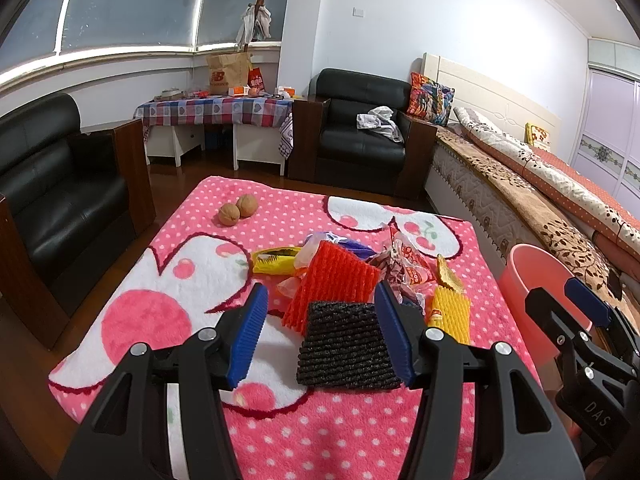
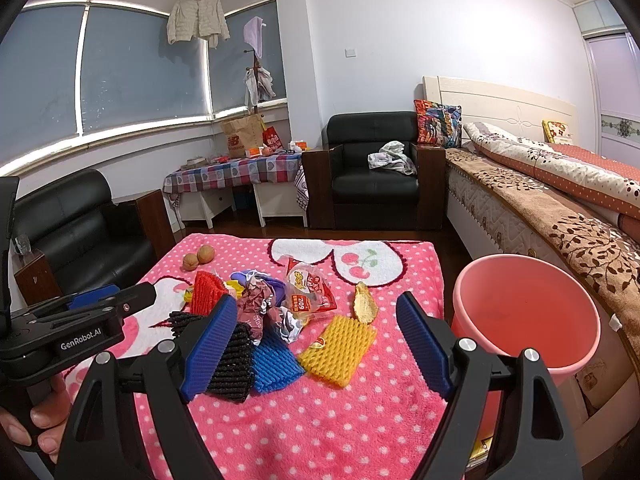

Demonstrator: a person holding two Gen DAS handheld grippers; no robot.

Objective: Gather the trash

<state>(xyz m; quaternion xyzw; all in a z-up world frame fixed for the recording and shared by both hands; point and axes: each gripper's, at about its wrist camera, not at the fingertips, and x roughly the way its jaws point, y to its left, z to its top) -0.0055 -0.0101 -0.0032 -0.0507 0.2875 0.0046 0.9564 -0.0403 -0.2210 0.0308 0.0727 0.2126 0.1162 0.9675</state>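
Both your hand-held grippers, left [image 1: 320,332] and right [image 2: 316,344], gape wide and empty over the worktop [image 2: 320,420], the trash [image 2: 280,320] just ahead, pink bucket [image 2: 528,320] at right.

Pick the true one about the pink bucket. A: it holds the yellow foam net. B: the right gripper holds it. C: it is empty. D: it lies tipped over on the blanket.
C: the bucket stands upright beside the blanket, and its inside shows nothing but bare pink.
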